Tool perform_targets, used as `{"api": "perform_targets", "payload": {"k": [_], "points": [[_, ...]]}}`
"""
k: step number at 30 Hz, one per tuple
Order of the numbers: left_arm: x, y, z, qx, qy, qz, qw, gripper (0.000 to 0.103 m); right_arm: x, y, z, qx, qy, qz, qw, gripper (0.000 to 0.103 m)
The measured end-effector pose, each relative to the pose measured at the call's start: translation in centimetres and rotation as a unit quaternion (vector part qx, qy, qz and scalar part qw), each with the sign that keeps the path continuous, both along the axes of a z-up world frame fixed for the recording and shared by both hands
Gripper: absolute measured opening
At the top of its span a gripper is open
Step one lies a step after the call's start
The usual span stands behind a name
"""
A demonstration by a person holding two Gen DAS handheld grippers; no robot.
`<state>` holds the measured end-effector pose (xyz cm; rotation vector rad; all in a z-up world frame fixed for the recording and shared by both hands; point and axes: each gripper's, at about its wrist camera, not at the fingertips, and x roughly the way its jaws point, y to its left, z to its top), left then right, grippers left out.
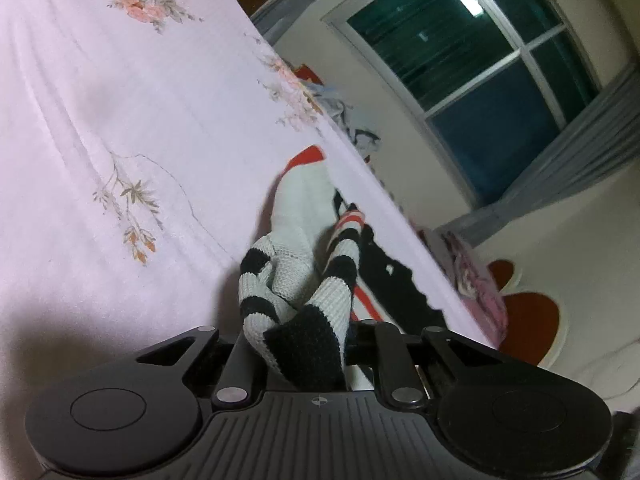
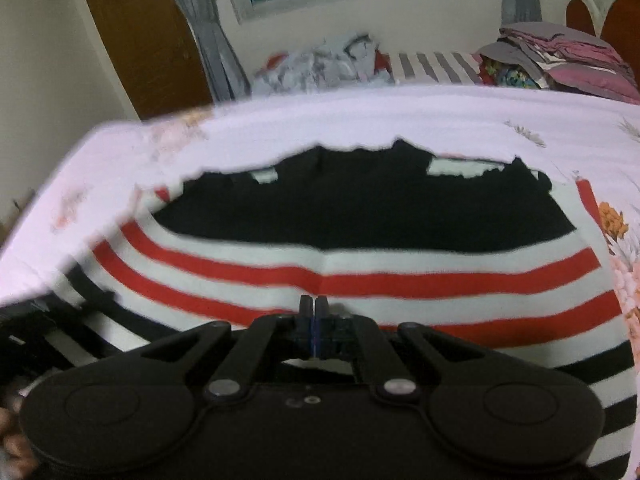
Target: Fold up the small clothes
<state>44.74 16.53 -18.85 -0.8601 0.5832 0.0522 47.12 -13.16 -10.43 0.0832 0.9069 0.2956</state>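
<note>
A small knitted sweater (image 2: 360, 276) with a black top and white, red and black stripes lies spread on the pale pink floral bedsheet (image 2: 360, 116). My left gripper (image 1: 304, 344) is shut on its black-and-white striped sleeve (image 1: 296, 276) and holds the sleeve bunched and lifted above the bedsheet (image 1: 120, 120). The fingertips are hidden by the knit. My right gripper (image 2: 314, 308) is shut, its fingertips pressed together just over a red stripe near the sweater's lower middle. No cloth shows between its fingers.
A heap of unfolded clothes (image 2: 320, 64) lies beyond the bed's far edge, and a stack of folded cloth (image 2: 560, 56) sits at the far right by a red headboard (image 2: 624, 16). A window (image 1: 472, 64) with grey curtains is behind.
</note>
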Motion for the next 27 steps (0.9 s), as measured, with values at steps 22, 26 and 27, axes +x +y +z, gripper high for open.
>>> {"api": "perform_targets", "payload": {"k": [22, 26, 27], "points": [[2.7, -12.0, 9.7, 0.234, 0.014, -0.099, 0.9671, 0.015, -3.0, -15.4, 3.6, 0.165, -0.029, -0.139, 0.976, 0.01], [3.6, -19.5, 12.0, 0.289, -0.004, -0.157, 0.9443, 0.015, -4.0, -20.4, 4.0, 0.186, -0.037, -0.161, 0.969, 0.01], [3.8, -21.3, 12.3, 0.295, -0.005, -0.172, 0.9399, 0.015, -4.4, -21.5, 4.1, 0.194, -0.037, -0.166, 0.966, 0.01]]}}
